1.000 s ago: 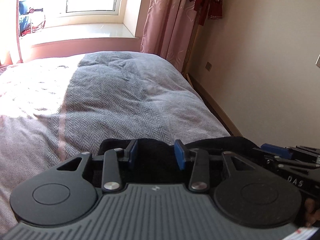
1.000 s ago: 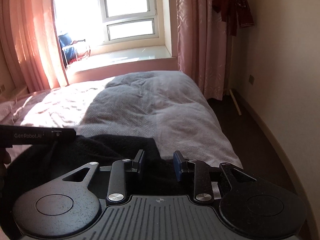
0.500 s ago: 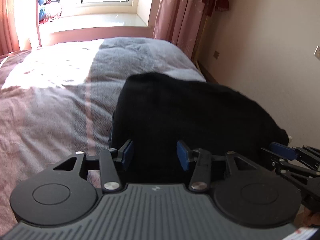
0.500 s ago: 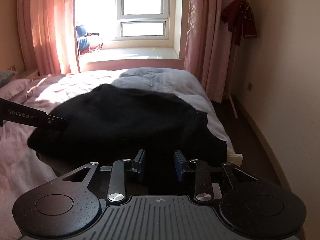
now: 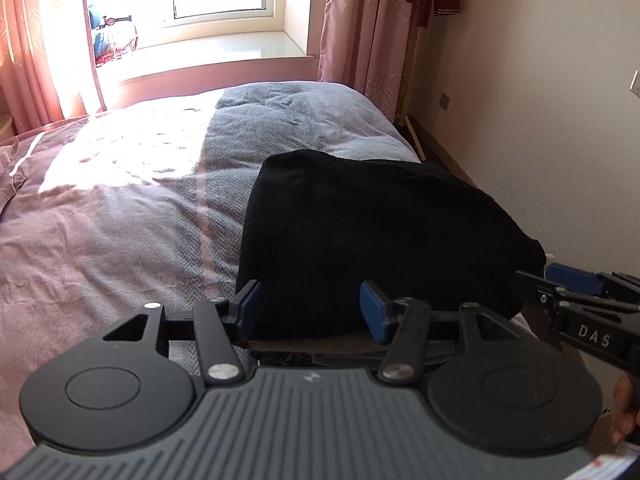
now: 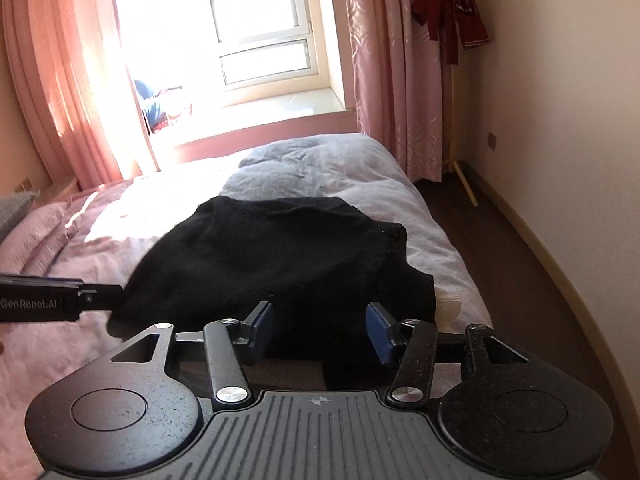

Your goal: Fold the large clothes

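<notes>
A black garment [image 5: 380, 232] lies folded in a thick rectangle on the right part of the bed [image 5: 120, 220], near its right edge. My left gripper [image 5: 312, 308] is open at the garment's near edge, its blue pads apart on either side of the cloth edge and gripping nothing. The right gripper [image 5: 576, 292] shows at the garment's right corner. In the right wrist view the same garment [image 6: 272, 256] spreads ahead of my open right gripper [image 6: 320, 328], and the left gripper [image 6: 116, 294] comes in from the left at the cloth's near-left corner.
The bed cover [image 6: 436, 240] is pink and grey herringbone. A narrow strip of dark floor [image 6: 520, 272] runs between bed and wall. Pink curtains [image 6: 384, 72] frame a sunlit window sill [image 5: 224, 52]. A red garment [image 6: 452, 8] hangs on a stand. A hand [image 5: 624, 408] holds the right gripper.
The black garment went from bunched at the fingers to laid out folded on the bed. The fingers of both grippers have spread wider and let go of the cloth.
</notes>
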`<state>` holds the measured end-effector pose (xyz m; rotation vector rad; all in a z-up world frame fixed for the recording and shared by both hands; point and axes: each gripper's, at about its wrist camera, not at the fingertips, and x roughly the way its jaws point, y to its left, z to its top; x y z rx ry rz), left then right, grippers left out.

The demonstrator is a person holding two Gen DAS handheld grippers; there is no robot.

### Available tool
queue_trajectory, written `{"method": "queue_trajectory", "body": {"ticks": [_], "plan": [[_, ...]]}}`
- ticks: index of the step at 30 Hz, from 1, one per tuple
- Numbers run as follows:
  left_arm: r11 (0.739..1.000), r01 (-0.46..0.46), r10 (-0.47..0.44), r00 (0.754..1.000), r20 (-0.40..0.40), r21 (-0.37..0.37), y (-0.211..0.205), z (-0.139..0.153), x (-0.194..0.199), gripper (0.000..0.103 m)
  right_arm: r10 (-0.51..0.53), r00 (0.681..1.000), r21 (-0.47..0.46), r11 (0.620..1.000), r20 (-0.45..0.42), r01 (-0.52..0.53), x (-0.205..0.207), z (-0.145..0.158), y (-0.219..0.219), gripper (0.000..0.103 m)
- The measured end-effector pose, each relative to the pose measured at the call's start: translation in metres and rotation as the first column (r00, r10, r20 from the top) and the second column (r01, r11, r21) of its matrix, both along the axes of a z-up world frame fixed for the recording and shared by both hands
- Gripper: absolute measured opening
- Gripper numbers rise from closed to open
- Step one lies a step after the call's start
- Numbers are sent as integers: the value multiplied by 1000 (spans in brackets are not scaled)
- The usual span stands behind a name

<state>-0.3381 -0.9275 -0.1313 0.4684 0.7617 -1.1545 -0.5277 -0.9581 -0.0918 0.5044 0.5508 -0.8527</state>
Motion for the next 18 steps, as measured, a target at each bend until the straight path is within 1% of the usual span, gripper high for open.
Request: {"method": "queue_trajectory", "body": {"ticks": [2,3,4,6,8,12,14,15,18], "plan": [[1000,10,-10,1000,7,-6,15,12,-7,59,-8,1000,22,1000,29,8,-7,15,13,59],[1000,16,-16,1000,5,-10,25,19,-11,66,-6,999,28,1000,42,5,-11,22,21,62],[1000,20,-20,1000,7,-17,34,24,-14,68,-1,999,29,1000,47,-1,-14,28,31,62],[999,31,-30,999,13,-27,53,34,-21,70,10,999,26,1000,43,-11,-21,37,55,65],[999,41,-41,999,12,-34,76,42,-28,75,13,1000,29,999,27,-14,-28,44,81,66],[997,62,-61,998,21,-47,123,53,-41,85,-10,1000,51,999,10,10,-45,54,131,67],[995,81,-80,997,22,-51,147,57,-46,87,-29,1000,58,998,6,29,-54,58,155,67],[995,83,-82,996,22,-48,156,58,-48,91,-38,999,61,997,-3,38,-58,59,165,67],[994,96,-95,995,25,-54,188,62,-55,93,-58,998,60,996,-29,60,-69,62,201,67]]}}
